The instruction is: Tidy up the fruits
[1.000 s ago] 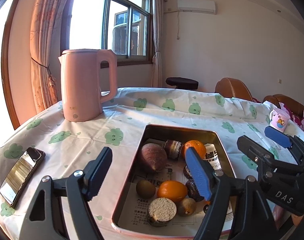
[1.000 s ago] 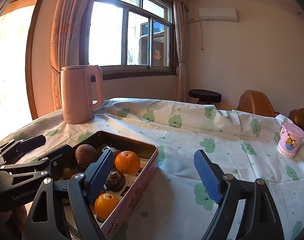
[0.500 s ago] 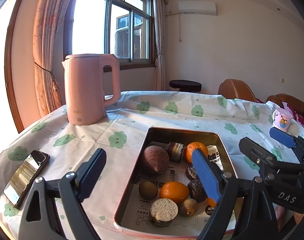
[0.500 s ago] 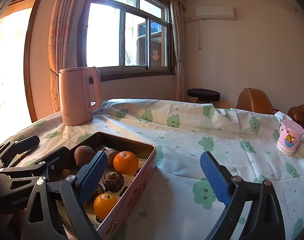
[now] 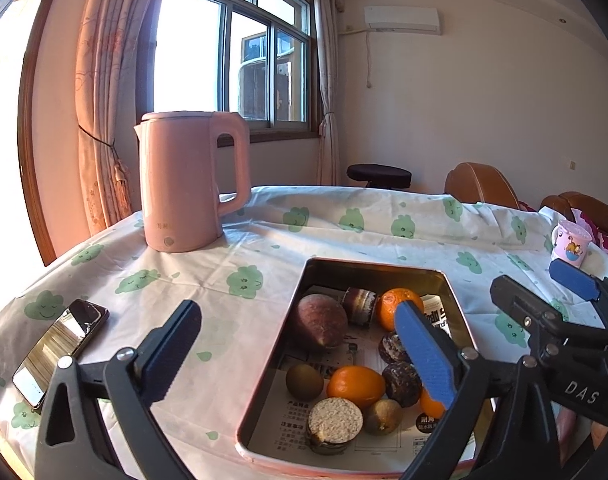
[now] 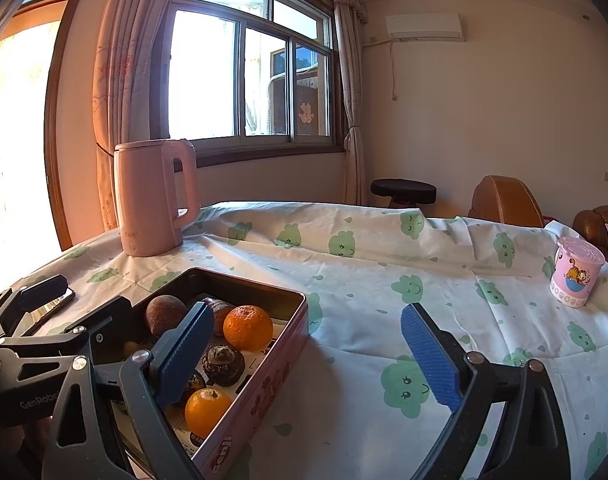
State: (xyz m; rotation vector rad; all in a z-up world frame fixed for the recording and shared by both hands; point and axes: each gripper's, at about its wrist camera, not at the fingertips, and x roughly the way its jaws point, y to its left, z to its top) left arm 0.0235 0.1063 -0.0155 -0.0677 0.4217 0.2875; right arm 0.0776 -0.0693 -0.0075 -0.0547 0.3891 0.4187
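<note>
The left gripper [image 5: 295,356] is presented with its jaws spread wide and opening further; nothing is gripped, though the near corner of the rectangular metal tin [image 5: 450,286] is framed between them. The right gripper [image 6: 308,354] is likewise released, jaws wide, with only the tin's right wall and bare tablecloth between them.

The tin is set on the tabletop [image 5: 344,240] with its long axis running away from the grippers. It is lined with printed paper. Nearest are held a round cut-faced brown piece [image 5: 335,420], a small brown-green fruit [image 5: 384,416] and a kiwi-like fruit [image 5: 304,381]. Behind these are placed an elongated orange citrus [image 5: 356,387], lying crosswise, and two dark wrinkled balls [image 5: 402,382]. At the far end are seated a large reddish-brown fruit [image 5: 322,326], a dark cylindrical item [image 5: 359,307] and a round orange [image 5: 398,310].

A black smartphone [image 5: 59,350] is laid left of the tin. Farther back are stood a pink electric kettle [image 5: 187,180] and, far right, a pink cartoon-printed cup [image 6: 576,272].
</note>
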